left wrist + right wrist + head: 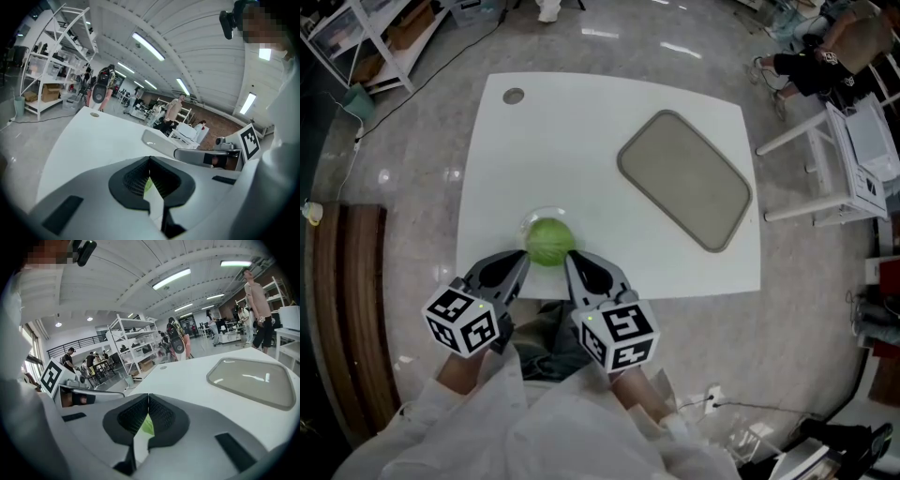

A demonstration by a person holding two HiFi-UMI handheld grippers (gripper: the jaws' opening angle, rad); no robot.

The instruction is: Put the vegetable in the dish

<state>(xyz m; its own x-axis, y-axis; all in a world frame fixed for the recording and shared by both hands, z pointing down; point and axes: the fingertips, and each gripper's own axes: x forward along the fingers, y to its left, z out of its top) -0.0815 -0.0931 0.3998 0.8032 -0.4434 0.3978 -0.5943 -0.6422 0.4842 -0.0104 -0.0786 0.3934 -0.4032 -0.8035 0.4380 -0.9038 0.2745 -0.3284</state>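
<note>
Two grippers reach over the near edge of the white table [581, 122], and the jaws of both are pressed together with nothing held. The green vegetable [548, 242], a round cabbage-like head, sits on the table close to that near edge, with a faint clear round rim showing around it. The left gripper [522, 256] has its tip just beside the vegetable's left flank, and the right gripper [570, 259] has its tip just beside the right flank, so the head lies between the two tips. Whether either tip touches it cannot be told. In each gripper view only a green sliver shows through the slit behind the closed jaws. The grey rectangular dish [684, 178] lies well apart, toward the far right of the table.
</note>
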